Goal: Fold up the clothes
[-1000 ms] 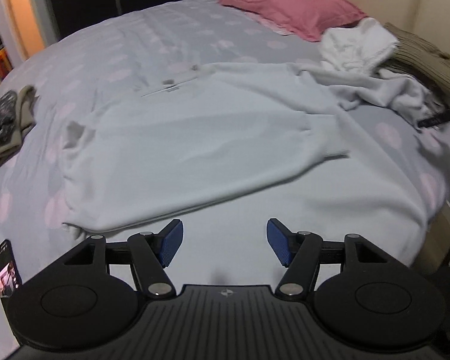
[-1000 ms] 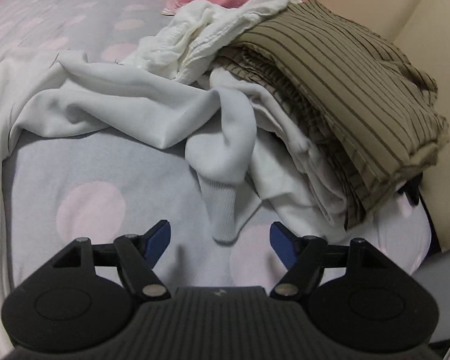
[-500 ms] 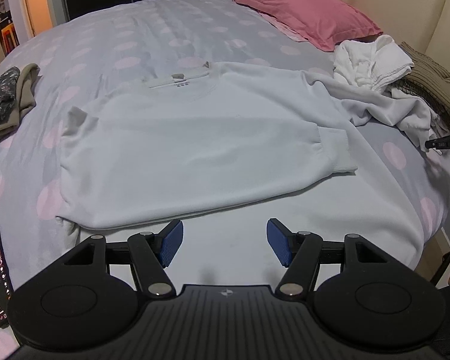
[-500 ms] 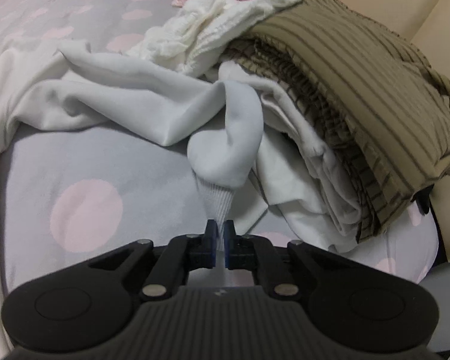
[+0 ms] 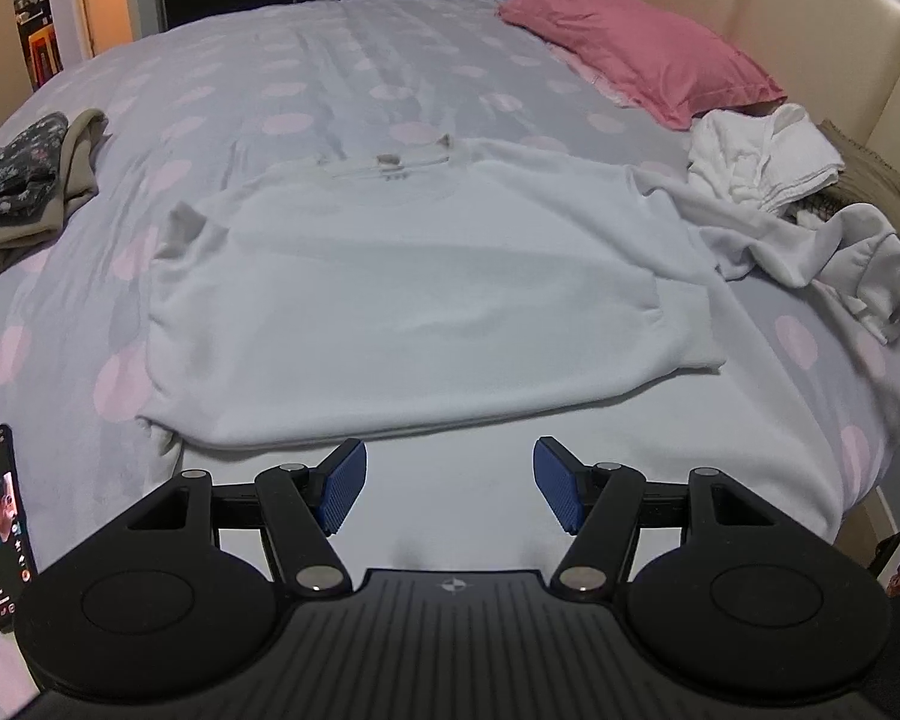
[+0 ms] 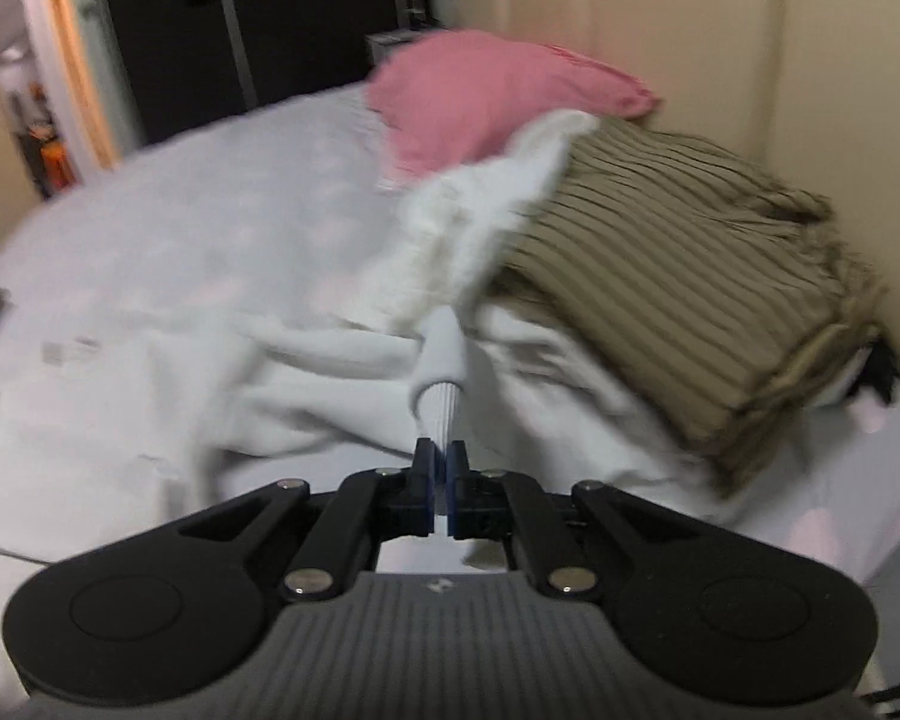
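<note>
A soft, matt white sweatshirt (image 5: 414,300) of fleecy cloth lies on the bed (image 5: 330,90), whose smooth cotton-like cover carries pale pink dots. Its sleeve cuff (image 6: 441,414) is ribbed knit. The brown garment (image 6: 690,276) is striped, finely ridged cloth. The left gripper (image 5: 450,483) is matt black plastic with ridged blue pads (image 5: 345,483) and shiny metal pins.

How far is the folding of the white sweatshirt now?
Done: the white sweatshirt lies spread flat on the bed. In hand: the right gripper is shut on the ribbed cuff of its crumpled sleeve; the left gripper is open and empty near the hem. Left: every fold, and the striped brown pile seems untouched.
</note>
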Action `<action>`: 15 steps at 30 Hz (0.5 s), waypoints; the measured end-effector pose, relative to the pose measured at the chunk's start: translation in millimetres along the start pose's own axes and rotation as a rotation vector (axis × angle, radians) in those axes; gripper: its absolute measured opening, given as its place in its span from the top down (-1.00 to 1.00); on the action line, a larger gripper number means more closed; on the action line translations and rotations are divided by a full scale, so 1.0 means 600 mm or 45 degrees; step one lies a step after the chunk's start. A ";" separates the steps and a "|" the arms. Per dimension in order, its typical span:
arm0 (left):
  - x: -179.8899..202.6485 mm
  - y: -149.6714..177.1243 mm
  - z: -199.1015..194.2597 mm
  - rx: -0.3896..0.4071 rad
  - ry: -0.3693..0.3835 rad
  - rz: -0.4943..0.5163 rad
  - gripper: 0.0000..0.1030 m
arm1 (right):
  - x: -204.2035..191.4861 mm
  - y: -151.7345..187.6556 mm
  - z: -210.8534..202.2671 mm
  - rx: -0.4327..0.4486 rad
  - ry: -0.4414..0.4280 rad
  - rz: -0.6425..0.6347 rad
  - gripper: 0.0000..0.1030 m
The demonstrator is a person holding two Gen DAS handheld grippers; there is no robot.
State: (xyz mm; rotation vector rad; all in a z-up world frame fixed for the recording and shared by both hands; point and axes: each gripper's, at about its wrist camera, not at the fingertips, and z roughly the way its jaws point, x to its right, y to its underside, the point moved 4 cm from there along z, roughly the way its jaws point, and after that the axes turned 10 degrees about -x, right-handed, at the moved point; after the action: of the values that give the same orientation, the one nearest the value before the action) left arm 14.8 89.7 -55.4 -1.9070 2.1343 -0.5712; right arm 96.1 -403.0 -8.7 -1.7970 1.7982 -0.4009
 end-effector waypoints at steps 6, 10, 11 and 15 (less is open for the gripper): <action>0.038 -0.006 -0.022 0.092 0.102 0.045 -0.17 | -0.119 -0.006 -0.031 -0.022 -0.292 -0.014 0.93; 0.069 -0.010 -0.037 0.162 0.187 0.108 -0.17 | -0.211 -0.010 -0.057 -0.017 -0.491 -0.073 0.93; 0.078 -0.011 -0.041 0.180 0.210 0.132 -0.17 | -0.233 -0.009 -0.061 -0.024 -0.533 -0.092 0.93; 0.115 -0.010 -0.058 0.277 0.274 0.254 -0.17 | -0.317 -0.002 -0.064 -0.077 -0.665 -0.168 0.93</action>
State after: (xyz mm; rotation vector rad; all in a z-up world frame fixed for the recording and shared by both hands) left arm -3.3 25.8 -15.3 -1.5583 2.2484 -0.9585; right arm 64.2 -223.0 56.0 -1.8520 1.3442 0.0772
